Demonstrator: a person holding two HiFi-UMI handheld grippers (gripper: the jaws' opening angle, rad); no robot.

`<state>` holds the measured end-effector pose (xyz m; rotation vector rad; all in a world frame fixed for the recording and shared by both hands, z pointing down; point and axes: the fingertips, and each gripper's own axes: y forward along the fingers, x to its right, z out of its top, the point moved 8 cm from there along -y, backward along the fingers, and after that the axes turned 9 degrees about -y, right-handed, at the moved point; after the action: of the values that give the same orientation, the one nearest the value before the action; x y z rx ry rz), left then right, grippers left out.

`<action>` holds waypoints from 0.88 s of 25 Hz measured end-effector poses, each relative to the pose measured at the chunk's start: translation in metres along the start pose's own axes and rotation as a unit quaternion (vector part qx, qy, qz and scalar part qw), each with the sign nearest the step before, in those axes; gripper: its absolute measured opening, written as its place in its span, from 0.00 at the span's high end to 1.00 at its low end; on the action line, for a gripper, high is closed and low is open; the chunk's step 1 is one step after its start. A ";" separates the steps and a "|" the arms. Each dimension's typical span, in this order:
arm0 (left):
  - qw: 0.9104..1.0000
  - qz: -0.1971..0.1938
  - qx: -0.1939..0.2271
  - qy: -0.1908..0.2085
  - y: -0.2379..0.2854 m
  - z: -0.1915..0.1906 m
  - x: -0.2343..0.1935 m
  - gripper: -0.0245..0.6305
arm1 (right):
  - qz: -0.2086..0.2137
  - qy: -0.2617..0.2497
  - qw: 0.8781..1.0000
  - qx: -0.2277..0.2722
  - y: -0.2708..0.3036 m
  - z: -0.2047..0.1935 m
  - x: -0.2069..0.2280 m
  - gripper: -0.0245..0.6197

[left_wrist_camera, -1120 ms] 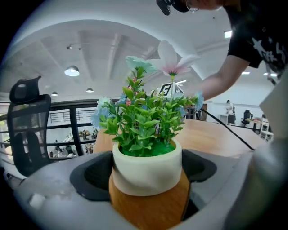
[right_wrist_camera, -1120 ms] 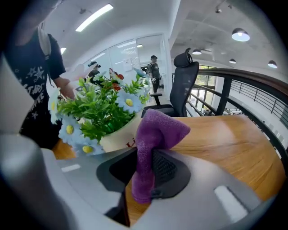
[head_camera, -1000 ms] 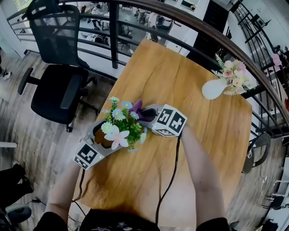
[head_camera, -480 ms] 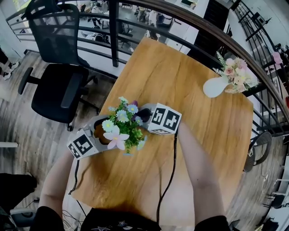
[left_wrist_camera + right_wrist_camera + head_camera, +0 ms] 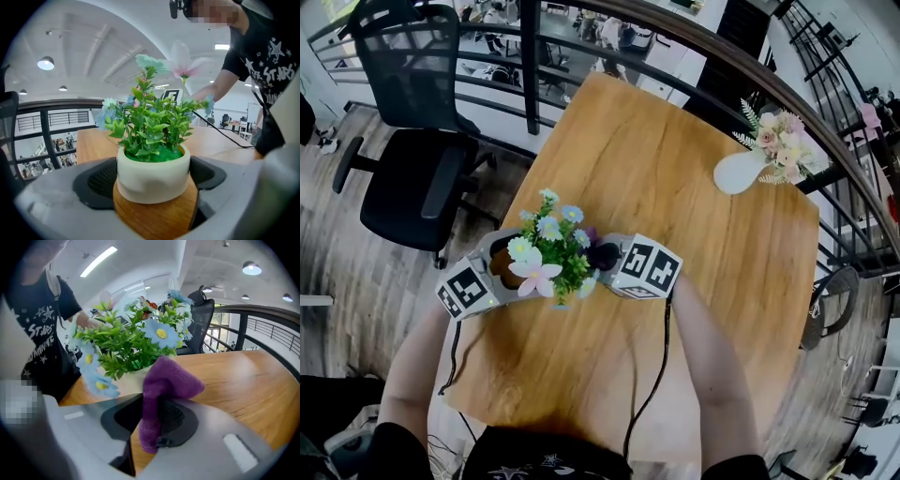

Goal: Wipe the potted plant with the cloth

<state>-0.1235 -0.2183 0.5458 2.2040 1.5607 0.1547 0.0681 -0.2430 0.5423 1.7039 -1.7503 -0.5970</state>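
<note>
We have the left gripper (image 5: 499, 269) spread wide, both pads pressed to the sides of the potted plant (image 5: 153, 176), by the near-left edge of the wooden table (image 5: 675, 187). Our right gripper (image 5: 151, 423) pinches the purple cloth (image 5: 162, 379); its bunched tip sits just beside the pot, under the blue flowers

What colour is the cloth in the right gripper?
Purple. The cloth shows best in the right gripper view.
</note>
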 end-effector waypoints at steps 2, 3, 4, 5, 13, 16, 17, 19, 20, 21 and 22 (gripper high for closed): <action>1.000 0.001 0.000 -0.002 0.001 0.000 -0.001 0.18 | -0.001 0.019 1.000 0.013 -0.001 -0.006 -0.009 0.83; 1.000 0.002 0.000 -0.004 0.002 0.000 -0.001 0.18 | -0.001 0.029 0.999 0.020 -0.002 -0.008 -0.013 0.83; 1.000 0.003 0.002 -0.007 0.003 0.000 -0.001 0.18 | -0.001 0.038 0.999 0.026 -0.002 -0.011 -0.017 0.83; 1.000 0.004 0.002 -0.009 0.003 0.000 0.000 0.18 | -0.002 0.046 0.998 0.031 -0.003 -0.013 -0.022 0.83; 1.000 0.000 -0.010 -0.015 0.001 0.000 0.000 0.18 | -0.014 0.073 0.997 0.037 0.003 -0.013 -0.042 0.83; 1.000 -0.004 -0.010 -0.016 0.003 0.003 0.000 0.18 | -0.016 0.084 0.995 0.042 0.004 -0.013 -0.047 0.83; 1.000 -0.003 -0.010 -0.015 0.003 0.003 0.001 0.18 | -0.019 0.087 0.995 0.043 0.005 -0.014 -0.048 0.83; 1.000 0.002 -0.014 -0.016 0.003 0.005 0.001 0.18 | -0.028 0.093 0.994 0.045 0.005 -0.014 -0.049 0.83; 1.000 0.006 -0.016 -0.018 0.004 0.005 0.001 0.18 | -0.034 0.098 0.994 0.046 0.004 -0.015 -0.048 0.83; 1.000 0.011 -0.017 -0.022 0.004 0.005 0.002 0.18 | -0.039 0.104 0.993 0.048 0.004 -0.016 -0.048 0.83; 0.999 0.016 -0.018 -0.029 0.004 0.005 0.002 0.18 | -0.044 0.109 0.992 0.049 0.003 -0.017 -0.048 0.83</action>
<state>-0.1179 -0.2191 0.5430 2.1873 1.4796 0.1262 0.0766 -0.1939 0.5506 1.8474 -1.5788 -0.3505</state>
